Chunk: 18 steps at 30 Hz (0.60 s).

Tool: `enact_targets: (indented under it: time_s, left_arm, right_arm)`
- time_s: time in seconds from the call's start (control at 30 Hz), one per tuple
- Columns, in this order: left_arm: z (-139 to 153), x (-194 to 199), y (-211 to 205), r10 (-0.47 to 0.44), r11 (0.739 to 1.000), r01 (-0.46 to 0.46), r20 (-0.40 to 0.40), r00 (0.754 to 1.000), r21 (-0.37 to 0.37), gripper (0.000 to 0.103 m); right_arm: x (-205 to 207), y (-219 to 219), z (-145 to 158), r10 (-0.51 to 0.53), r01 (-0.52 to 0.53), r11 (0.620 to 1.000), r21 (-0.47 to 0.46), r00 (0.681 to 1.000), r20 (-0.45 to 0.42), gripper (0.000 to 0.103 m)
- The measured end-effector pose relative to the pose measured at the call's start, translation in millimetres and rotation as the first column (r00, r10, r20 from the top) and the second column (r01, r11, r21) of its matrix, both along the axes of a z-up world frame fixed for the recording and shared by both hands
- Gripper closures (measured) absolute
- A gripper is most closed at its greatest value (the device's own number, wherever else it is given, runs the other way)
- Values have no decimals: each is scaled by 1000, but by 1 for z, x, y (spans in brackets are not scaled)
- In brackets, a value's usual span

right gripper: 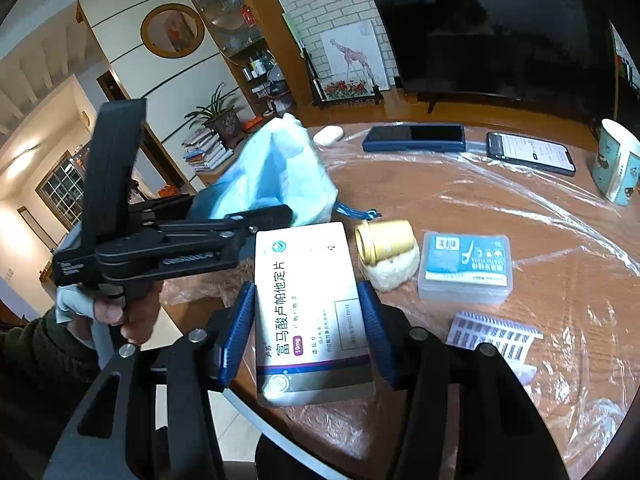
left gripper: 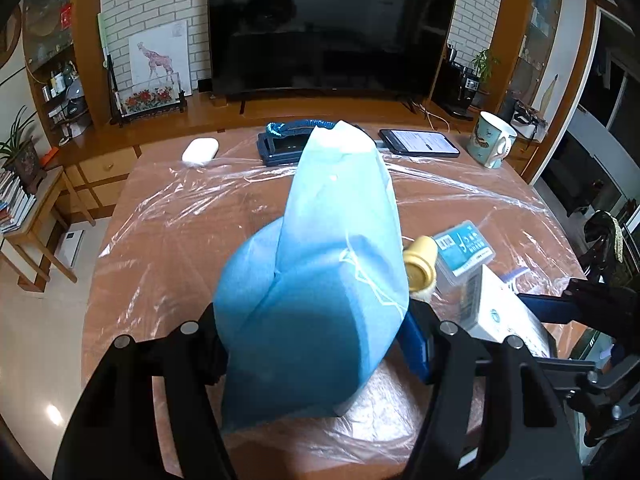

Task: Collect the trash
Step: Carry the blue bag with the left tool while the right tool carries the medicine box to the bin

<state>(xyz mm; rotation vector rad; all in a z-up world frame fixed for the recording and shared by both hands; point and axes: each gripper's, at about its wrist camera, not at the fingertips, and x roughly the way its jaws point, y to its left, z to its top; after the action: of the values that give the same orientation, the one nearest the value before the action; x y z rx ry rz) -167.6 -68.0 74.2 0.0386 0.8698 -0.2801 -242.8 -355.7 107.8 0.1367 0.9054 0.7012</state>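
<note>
Here the right tongs [right gripper: 306, 344] are clamped on a white medicine box [right gripper: 308, 304] at the near edge of the tabletop [right gripper: 560, 264], while the left tongs [left gripper: 320, 344] pinch a blue trash bag [left gripper: 320, 280] just to its left. As I judge it, the box should go in lengthwise once the bag's mouth, which I cannot see, faces it. A gold cap [right gripper: 384, 240], a floss-pick case [right gripper: 466, 268], a barcode sheet [right gripper: 492, 338], phones and a mug sit on the plastic-wrapped wood, with a television [left gripper: 328, 28] behind.

I see a light blue bag [left gripper: 320, 280], a white box [right gripper: 308, 304] with black and purple writing, a gold cap [right gripper: 384, 240], and a brown tabletop [right gripper: 500, 208] under shiny clear plastic.
</note>
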Motion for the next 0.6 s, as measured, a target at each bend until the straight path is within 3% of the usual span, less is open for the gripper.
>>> enact_targets:
  time_s: [0.6]
  left_arm:
    - [3, -61, -9, -15, 1000, 14, 10, 1000, 24, 36]
  right_arm:
    - [-52, -44, 3, -59, 59, 998, 0, 998, -17, 51]
